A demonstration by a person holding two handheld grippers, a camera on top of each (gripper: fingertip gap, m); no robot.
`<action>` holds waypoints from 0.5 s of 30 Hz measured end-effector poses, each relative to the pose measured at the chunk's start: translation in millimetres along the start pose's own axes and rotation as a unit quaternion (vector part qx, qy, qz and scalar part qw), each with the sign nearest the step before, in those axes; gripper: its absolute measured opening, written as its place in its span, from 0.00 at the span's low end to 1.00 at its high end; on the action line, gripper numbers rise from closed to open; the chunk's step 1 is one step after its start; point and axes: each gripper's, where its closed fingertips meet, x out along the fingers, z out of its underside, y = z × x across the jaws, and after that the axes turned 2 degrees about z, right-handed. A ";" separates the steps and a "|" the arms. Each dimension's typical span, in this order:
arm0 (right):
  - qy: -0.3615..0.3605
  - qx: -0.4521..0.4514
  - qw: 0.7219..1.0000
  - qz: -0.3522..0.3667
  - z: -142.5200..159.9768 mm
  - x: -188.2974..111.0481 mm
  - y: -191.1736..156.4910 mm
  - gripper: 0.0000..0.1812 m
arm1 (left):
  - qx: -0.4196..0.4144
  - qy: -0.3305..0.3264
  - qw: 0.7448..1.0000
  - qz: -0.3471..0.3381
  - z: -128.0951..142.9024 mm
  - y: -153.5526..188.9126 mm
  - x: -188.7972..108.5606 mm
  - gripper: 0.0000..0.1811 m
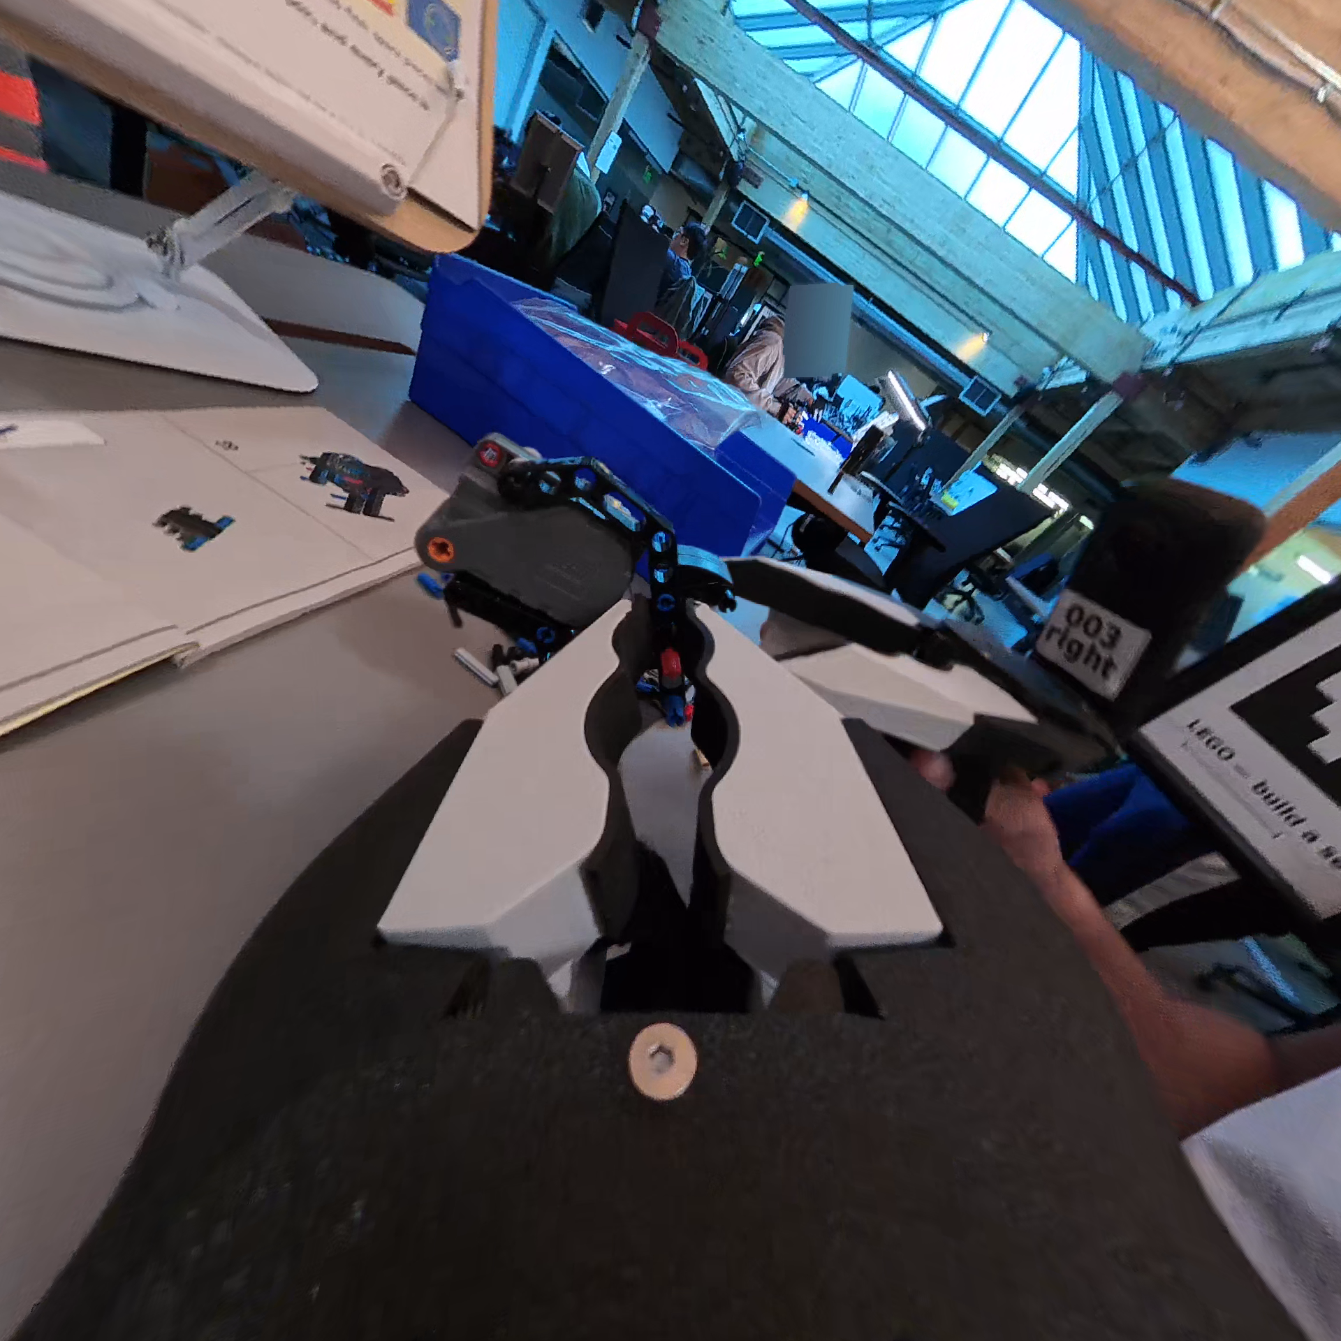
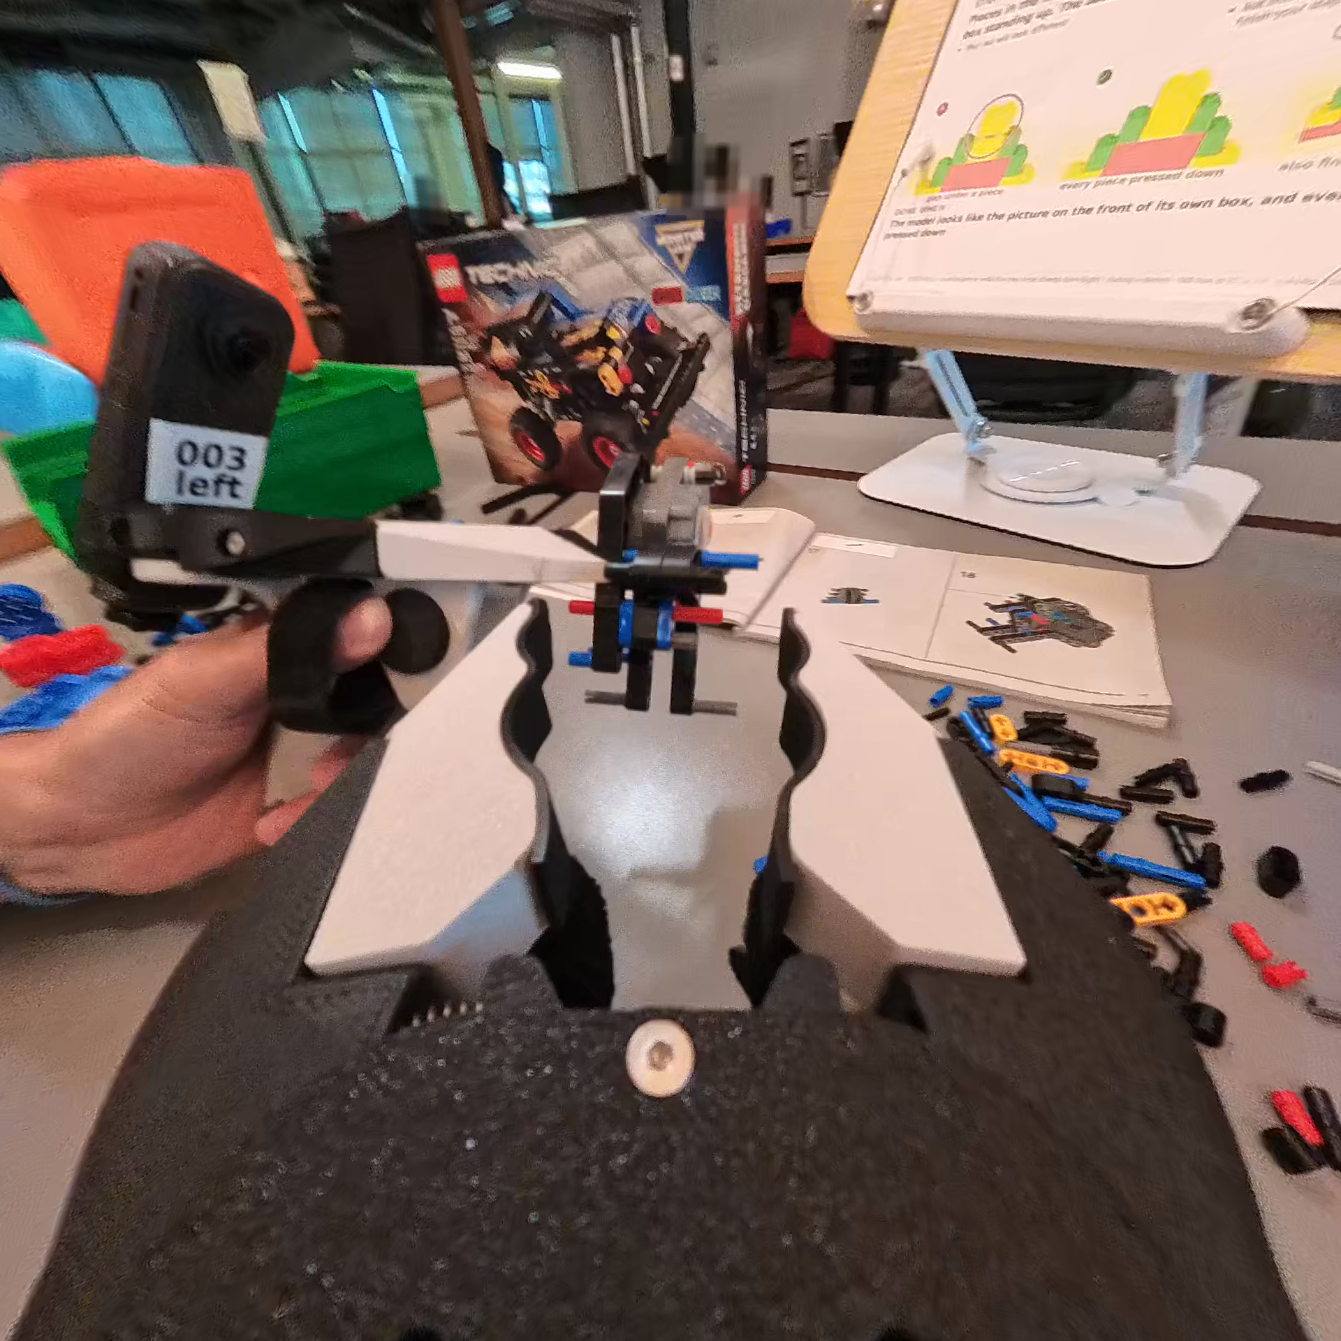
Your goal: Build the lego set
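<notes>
Above the grey counter [image 2: 1197, 638], the partly built lego assembly [image 2: 657, 580] of black beams, a grey block and blue and red pins hangs clear of the surface. The left tool [image 1: 664, 638] has its white fingers [image 1: 551, 762] closed narrowly on a black beam of this assembly; in the right wrist view the same tool [image 2: 573, 562] reaches in from the left, held by a person's hand [image 2: 145, 755]. The right tool [image 2: 657, 638] stands wide apart with nothing between its fingers, just below and in front of the assembly; in the left wrist view it [image 1: 733, 580] approaches from the right, its upper finger tip close to the assembly, contact not determinable.

An open white instruction booklet [image 2: 979, 617] lies on the counter behind the assembly. Loose black, blue, orange and red lego parts [image 2: 1088, 813] are scattered to the right of the right tool. The printed lego box [image 2: 602, 348] stands upright farther back. A white-based stand carrying an instruction sheet [image 2: 1088, 181] rises at the right rear. A blue plastic bin [image 1: 580, 406] sits beyond the assembly in the left wrist view; a green bin [image 2: 341, 435] shows behind the left tool.
</notes>
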 end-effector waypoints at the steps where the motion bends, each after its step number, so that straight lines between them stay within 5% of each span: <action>1: 0.003 0.008 1.000 -0.015 -2.8 -2.3 -0.7 0.34 | 0.016 -0.001 1.000 0.004 0.5 5.0 0.8 0.03; 5: 0.021 -0.051 0.998 -0.020 -11.3 -7.3 -3.1 0.24 | 0.006 0.008 0.999 0.039 -0.3 20.0 1.6 0.03; 15: 0.048 -0.050 0.998 -0.013 -16.8 -6.9 -5.1 0.18 | -0.012 0.010 0.998 0.058 0.8 25.0 1.9 0.04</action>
